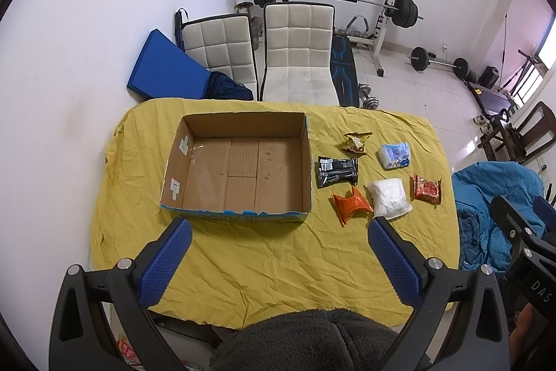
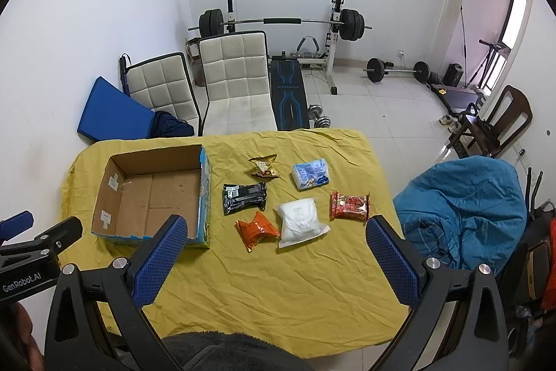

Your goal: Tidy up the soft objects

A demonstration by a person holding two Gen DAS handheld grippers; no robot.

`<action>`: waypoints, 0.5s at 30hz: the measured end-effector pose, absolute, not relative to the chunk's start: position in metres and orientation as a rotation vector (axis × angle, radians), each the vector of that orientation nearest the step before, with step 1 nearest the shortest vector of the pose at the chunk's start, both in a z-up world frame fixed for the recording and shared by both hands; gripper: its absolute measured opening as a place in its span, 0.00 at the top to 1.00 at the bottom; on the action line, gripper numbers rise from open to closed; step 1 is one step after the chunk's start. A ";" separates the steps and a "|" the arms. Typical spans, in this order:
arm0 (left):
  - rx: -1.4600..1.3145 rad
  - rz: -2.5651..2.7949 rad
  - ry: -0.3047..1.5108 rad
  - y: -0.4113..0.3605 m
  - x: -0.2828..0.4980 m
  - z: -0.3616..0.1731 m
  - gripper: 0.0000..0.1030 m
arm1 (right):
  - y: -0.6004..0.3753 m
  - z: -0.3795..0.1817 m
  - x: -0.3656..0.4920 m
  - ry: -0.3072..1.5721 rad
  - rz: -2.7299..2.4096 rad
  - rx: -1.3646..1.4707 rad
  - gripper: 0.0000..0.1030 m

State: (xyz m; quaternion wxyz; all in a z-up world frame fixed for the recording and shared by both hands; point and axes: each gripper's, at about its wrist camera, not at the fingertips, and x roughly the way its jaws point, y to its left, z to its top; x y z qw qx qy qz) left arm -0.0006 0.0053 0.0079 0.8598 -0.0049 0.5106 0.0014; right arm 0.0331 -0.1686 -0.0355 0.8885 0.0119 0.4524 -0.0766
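Progress: none yet | open brown cardboard box [image 1: 239, 162] empty, left on yellow-clothed desk [image 1: 271, 259] | six soft packets, incl. white plastic pouch [image 2: 300, 222], right of box | left gripper [image 1: 278, 252], right gripper [image 2: 276, 249] agape, holding nothing

Six soft packets and one cardboard box [image 2: 153, 197] on the yellow cloth [image 2: 278, 284]

One black packet [image 2: 244, 197]; one orange packet [image 2: 257, 229]; one white pouch [image 2: 300, 222]; one red packet [image 2: 350, 205]; one pale blue pack [image 2: 310, 176]; one gold snack bag [image 2: 264, 166]; two white chairs [image 2: 236, 82] behind.
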 end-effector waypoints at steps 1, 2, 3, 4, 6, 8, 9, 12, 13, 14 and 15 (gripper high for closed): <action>-0.009 0.002 1.070 0.005 -0.001 0.008 0.00 | -0.169 -0.035 0.033 0.940 -0.158 0.027 0.00; -0.007 0.003 1.069 0.005 -0.001 0.008 0.00 | -0.168 -0.036 0.033 0.939 -0.158 0.027 0.00; -0.007 0.003 1.069 0.005 -0.001 0.008 0.00 | -0.168 -0.036 0.033 0.939 -0.159 0.025 0.00; -0.010 0.003 1.068 0.005 -0.002 0.008 0.00 | -0.168 -0.035 0.033 0.939 -0.158 0.024 0.00; -0.011 0.002 1.069 0.005 -0.001 0.009 0.00 | -0.169 -0.035 0.033 0.939 -0.160 0.028 0.00; -0.009 0.002 1.068 0.004 0.000 0.009 0.00 | -0.169 -0.035 0.033 0.939 -0.159 0.026 0.00; -0.008 0.002 1.069 0.004 -0.001 0.009 0.00 | -0.169 -0.035 0.033 0.938 -0.160 0.026 0.00; -0.008 0.001 1.069 0.004 -0.001 0.009 0.00 | -0.167 -0.032 0.033 0.935 -0.160 0.023 0.00; -0.008 0.000 1.069 0.004 -0.001 0.010 0.00 | -0.168 -0.032 0.032 0.935 -0.159 0.023 0.00; -0.007 0.000 1.069 0.004 -0.001 0.009 0.00 | -0.167 -0.031 0.033 0.935 -0.158 0.022 0.00; -0.008 0.000 1.070 0.004 -0.001 0.009 0.00 | -0.167 -0.031 0.033 0.936 -0.157 0.021 0.00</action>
